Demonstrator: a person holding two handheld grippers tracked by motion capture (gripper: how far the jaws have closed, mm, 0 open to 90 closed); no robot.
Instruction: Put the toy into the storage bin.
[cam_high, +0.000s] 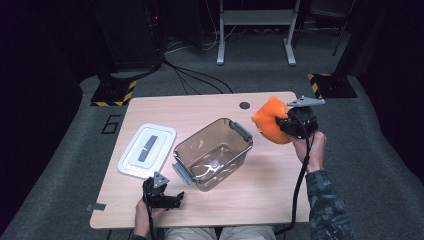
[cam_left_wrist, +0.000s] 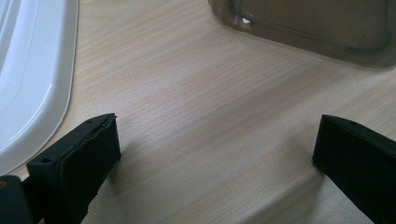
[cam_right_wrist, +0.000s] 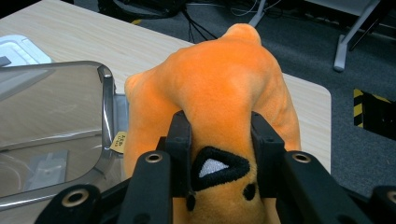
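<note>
Wood-grain table top (cam_high: 260, 185) is lying under everything, pale and bare along its near edge. On it, around the middle, the smoky clear plastic bin (cam_high: 212, 152) is sitting open, with grey latches at its two short ends. To the bin's left, just beside it but apart, the white lid (cam_high: 147, 150) is lying flat with a grey handle strip along its middle.

I am gripping the orange plush toy (cam_high: 270, 120) in my right gripper (cam_high: 286, 121), holding it in the air over the table's far right part, beside the bin's right end and not inside it. In the right gripper view the two black jaws are squeezing into the soft plush (cam_right_wrist: 219, 88) from both sides, denting it, and a black triangular patch with a grey centre is showing between them.

My left gripper (cam_high: 162, 197) is resting low at the table's near edge, in front of the lid and the bin. In the left gripper view its jaws are standing spread wide over bare wood, pinching nothing, with the lid's rim (cam_left_wrist: 32, 84) at one side and the bin's corner (cam_left_wrist: 308, 28) ahead.
</note>
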